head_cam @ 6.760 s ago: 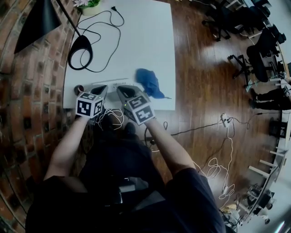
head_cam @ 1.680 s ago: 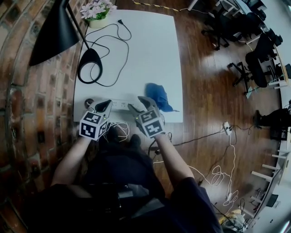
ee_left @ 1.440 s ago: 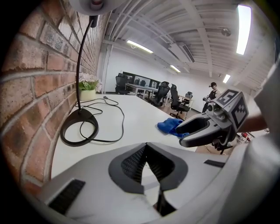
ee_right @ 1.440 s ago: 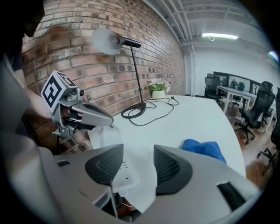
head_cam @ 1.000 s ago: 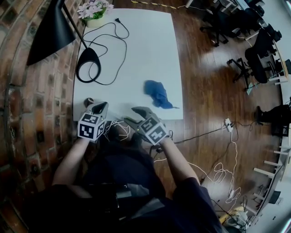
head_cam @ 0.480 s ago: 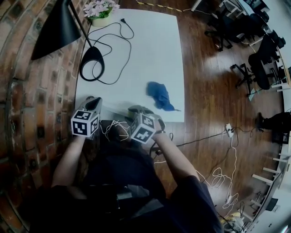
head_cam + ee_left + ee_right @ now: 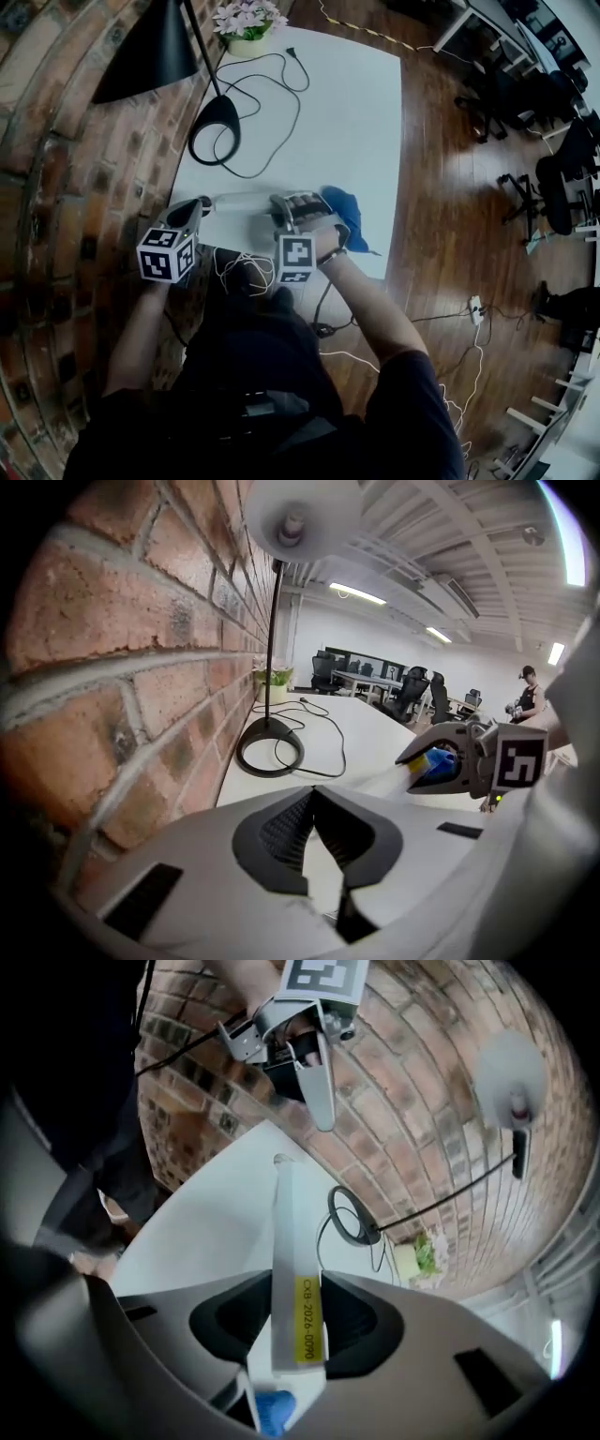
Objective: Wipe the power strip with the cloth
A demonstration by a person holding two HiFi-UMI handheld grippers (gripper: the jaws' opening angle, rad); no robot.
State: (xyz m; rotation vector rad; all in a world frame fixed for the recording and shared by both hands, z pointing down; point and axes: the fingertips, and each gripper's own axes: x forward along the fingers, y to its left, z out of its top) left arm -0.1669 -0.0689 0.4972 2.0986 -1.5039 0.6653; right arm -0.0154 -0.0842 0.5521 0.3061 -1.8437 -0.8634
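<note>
The white power strip [image 7: 246,202] lies along the near edge of the white table [image 7: 347,112]. My right gripper [image 7: 295,202] is shut on the strip's right end; its jaws have just been closing onto it. In the right gripper view the strip [image 7: 286,1232], with its yellow label, runs out from between the jaws of the right gripper [image 7: 298,1290]. The blue cloth [image 7: 345,208] is bunched just right of that gripper, and a bit of the cloth [image 7: 274,1413] shows under the jaws. My left gripper [image 7: 187,210] hovers off the strip's left end, shut and holding nothing [image 7: 313,797].
A black desk lamp's round base [image 7: 216,141] and looping cable sit mid-table on the left, a flower pot [image 7: 246,21] at the far corner. A brick wall [image 7: 66,159] runs close along the left. A white cord [image 7: 239,270] hangs off the near edge.
My right gripper has rolled over and moved onto the strip's right end beside the cloth. The left gripper has drifted left and slightly up, away from the strip.
</note>
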